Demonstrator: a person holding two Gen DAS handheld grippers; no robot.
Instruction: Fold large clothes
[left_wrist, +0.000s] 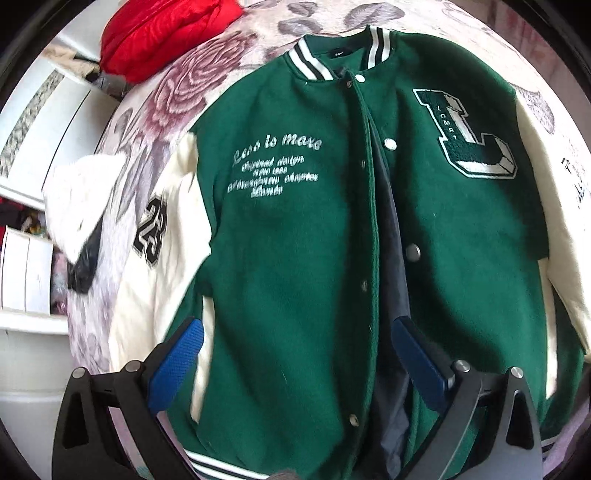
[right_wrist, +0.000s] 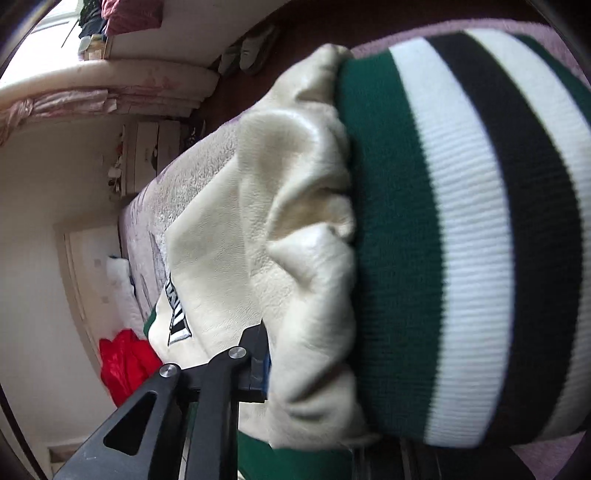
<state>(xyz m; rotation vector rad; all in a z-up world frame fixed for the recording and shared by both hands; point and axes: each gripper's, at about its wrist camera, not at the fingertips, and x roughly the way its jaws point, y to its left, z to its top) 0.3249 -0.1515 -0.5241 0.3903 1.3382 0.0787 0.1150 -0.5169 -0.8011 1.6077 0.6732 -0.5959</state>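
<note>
Left gripper (left_wrist: 295, 354) gapes, pointing steeply down over jacket (left_wrist: 295, 240); right gripper (right_wrist: 291, 365) pinches its sleeve (right_wrist: 295, 221).

green varsity jacket (left_wrist: 295, 258), flat, front up

The jacket (left_wrist: 295, 240) lies spread front-up on the bed (left_wrist: 229, 48), collar (left_wrist: 340, 55) at the far end and hem near. Its left-hand sleeve (left_wrist: 166, 240) lies along the body's left side, the other sleeve along the right. The left gripper (left_wrist: 295, 354) hangs over the near part of the left front panel. A bundled garment (left_wrist: 162, 33) sits far left on the bed, a hat (left_wrist: 81, 206) left of the sleeve. In the right wrist view, the right gripper (right_wrist: 269, 369) sits at a sleeve (right_wrist: 280, 221) just beside its cuff (right_wrist: 461, 240).
</note>
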